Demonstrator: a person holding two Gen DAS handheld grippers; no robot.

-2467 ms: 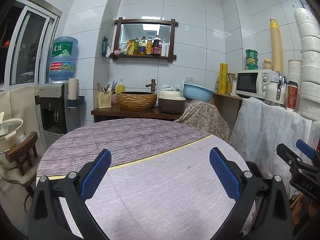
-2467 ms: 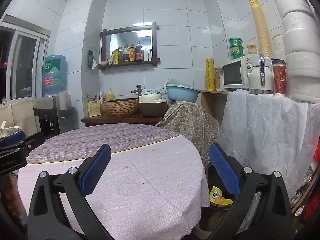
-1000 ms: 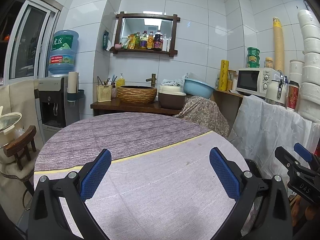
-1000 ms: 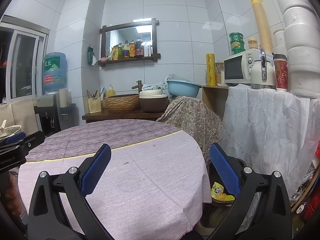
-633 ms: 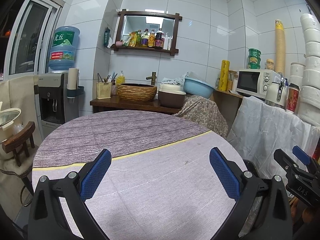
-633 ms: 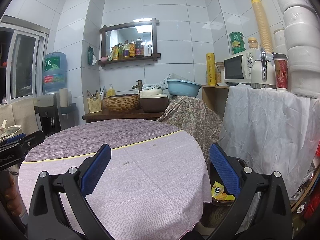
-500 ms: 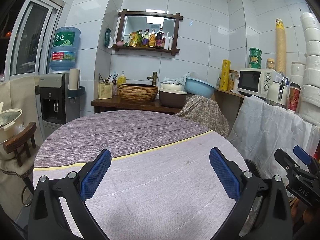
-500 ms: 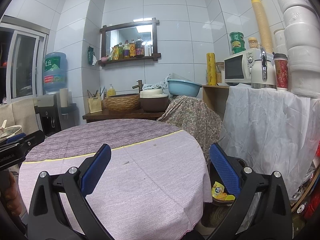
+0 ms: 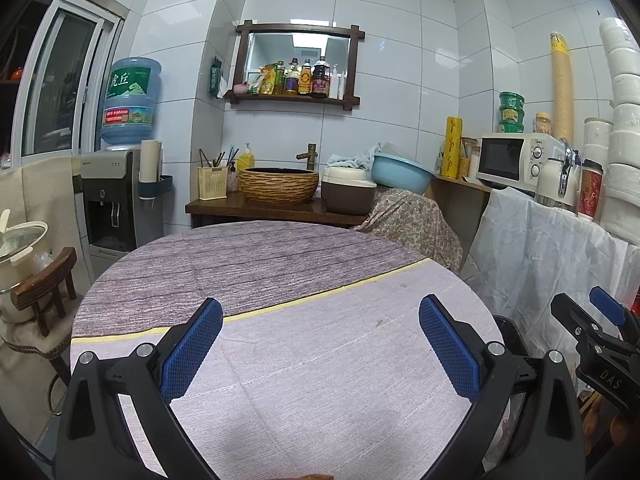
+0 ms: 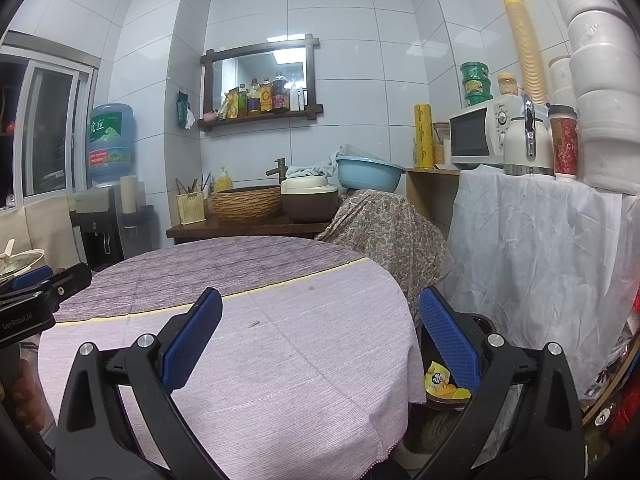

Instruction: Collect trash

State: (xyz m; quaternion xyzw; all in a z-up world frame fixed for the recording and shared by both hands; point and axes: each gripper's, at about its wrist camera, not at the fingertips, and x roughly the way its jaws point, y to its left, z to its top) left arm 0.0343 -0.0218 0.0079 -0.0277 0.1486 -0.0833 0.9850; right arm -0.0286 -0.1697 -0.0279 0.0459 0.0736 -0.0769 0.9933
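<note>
Little has shifted: both tongs (image 9: 320,344) (image 10: 320,340) are held spread, empty, over the surface (image 10: 280,352); trash lies in the bin (image 10: 444,384).

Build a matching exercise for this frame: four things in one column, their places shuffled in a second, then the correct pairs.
Things:
1. yellow wrapper
2. microwave
3. water jug
4. bottles

Places:
A. on the wall shelf
B. atop the dispenser
C. in the dark bin beside the table
D. on the counter at right

Pairs: 1-C, 2-D, 3-B, 4-A
</note>
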